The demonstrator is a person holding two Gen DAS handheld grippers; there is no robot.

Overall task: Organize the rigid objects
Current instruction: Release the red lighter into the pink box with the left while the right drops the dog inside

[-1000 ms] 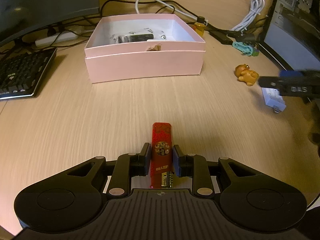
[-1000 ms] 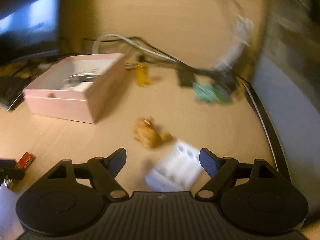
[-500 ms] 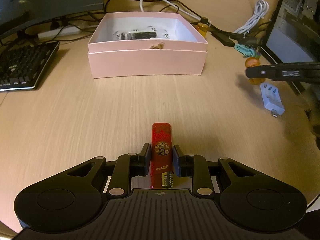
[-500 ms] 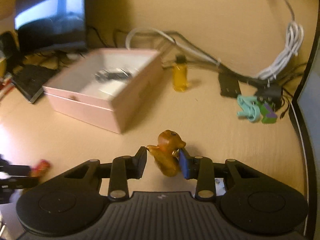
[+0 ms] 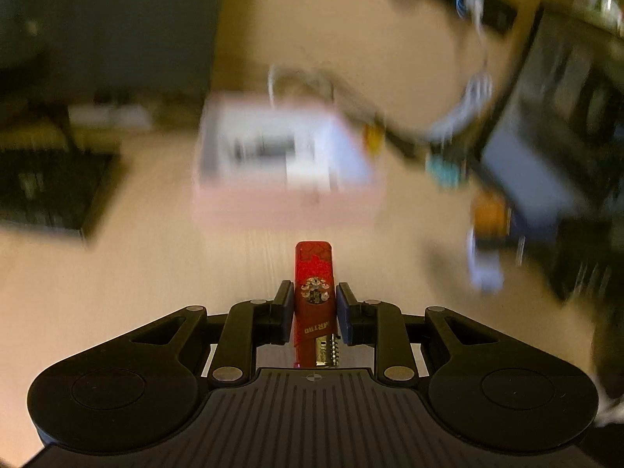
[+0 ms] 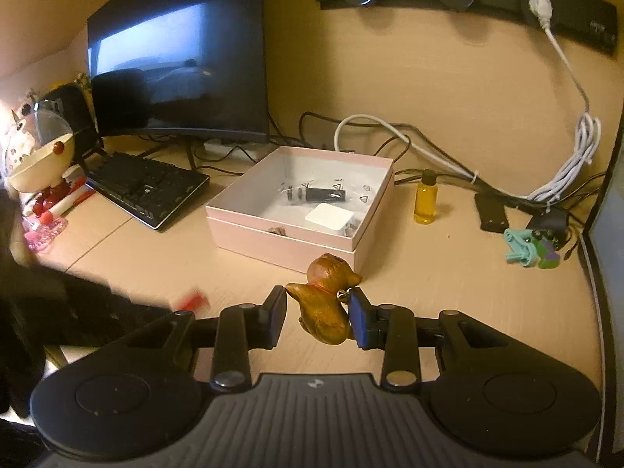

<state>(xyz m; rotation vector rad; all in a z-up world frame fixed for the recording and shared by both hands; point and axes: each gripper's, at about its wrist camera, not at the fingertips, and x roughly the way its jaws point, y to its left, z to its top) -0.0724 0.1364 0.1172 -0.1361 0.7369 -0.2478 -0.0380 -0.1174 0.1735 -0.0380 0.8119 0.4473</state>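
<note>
Right gripper (image 6: 316, 314) clamps the brown cat figurine (image 6: 327, 301); left gripper (image 5: 314, 314) pinches the red lighter (image 5: 313, 288). Pink box (image 6: 288, 247) sits at 12 o'clock of both. Risk: rounded figurine twists free; narrow lighter slips mid-carry.

lighter (image 5: 313, 288) is bright red with a little round multicolour emblem and white lettering near the metal end. figurine (image 6: 325, 298) is golden brown with a thin red collar. box (image 6: 296, 230) pale pink outside, white inside. little bottle (image 6: 426, 202) has yellow liquid and a black cap, and there's a teal, green and purple toy (image 6: 532, 249) on the light wood desk (image 6: 468, 292)
</note>
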